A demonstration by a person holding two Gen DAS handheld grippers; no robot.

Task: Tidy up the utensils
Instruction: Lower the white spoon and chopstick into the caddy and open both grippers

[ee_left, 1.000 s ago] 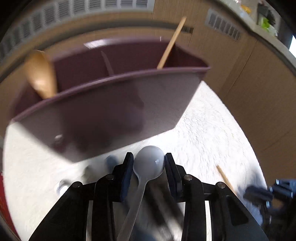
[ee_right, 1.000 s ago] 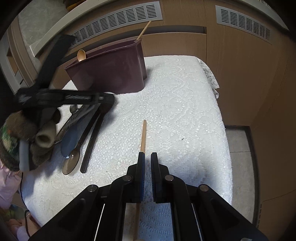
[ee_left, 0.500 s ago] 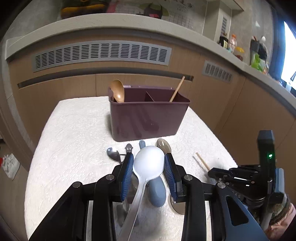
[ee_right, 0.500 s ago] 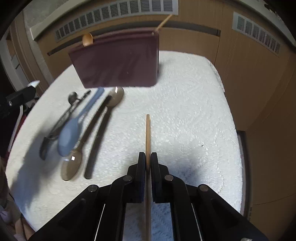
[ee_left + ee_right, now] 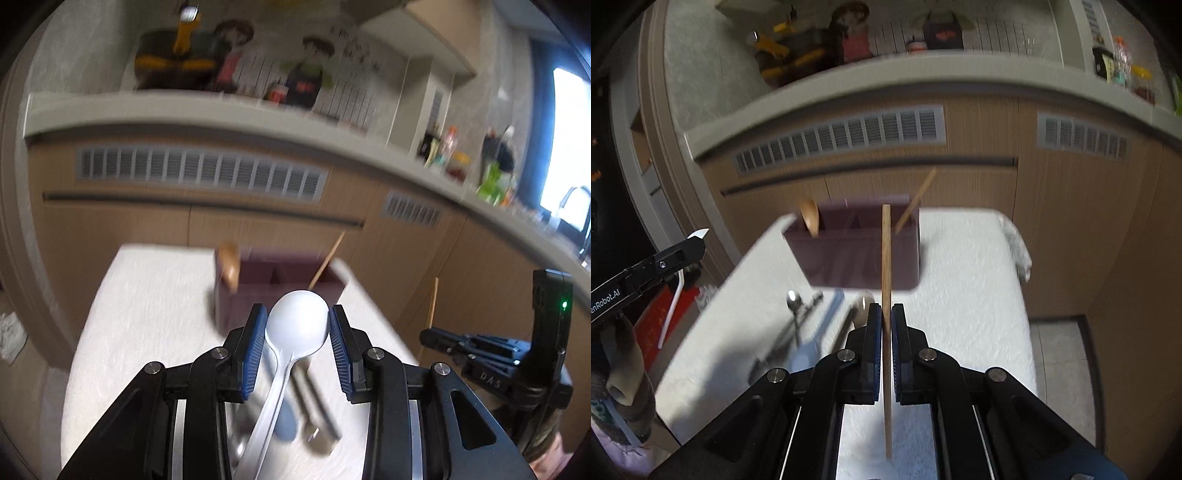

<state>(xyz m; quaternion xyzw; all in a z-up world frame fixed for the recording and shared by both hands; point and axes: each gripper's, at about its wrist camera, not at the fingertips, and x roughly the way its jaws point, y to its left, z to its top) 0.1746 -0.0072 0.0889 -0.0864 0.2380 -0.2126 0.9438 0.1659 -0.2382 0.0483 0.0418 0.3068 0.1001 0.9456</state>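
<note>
My left gripper (image 5: 297,321) is shut on a white plastic spoon (image 5: 295,328), bowl up, held above the table. My right gripper (image 5: 885,314) is shut on a wooden chopstick (image 5: 886,258), held upright; it also shows in the left wrist view (image 5: 431,302). The maroon utensil caddy (image 5: 857,258) stands at the table's far side, also in the left wrist view (image 5: 280,284). It holds a wooden spoon (image 5: 809,218) at its left end and a chopstick (image 5: 916,199) at its right end. Both grippers are well back from the caddy.
Several utensils lie on the white lace tablecloth (image 5: 967,295) in front of the caddy: a metal spoon (image 5: 793,301), a blue spoon (image 5: 827,314) and dark-handled pieces. Wooden cabinets (image 5: 1071,221) with vents stand behind the table. The table edge drops off at the right.
Both grippers have risen and tilted upward, so the caddy looks farther and lower. The chopstick is lifted off the cloth into the air. The white spoon stays gripped.
</note>
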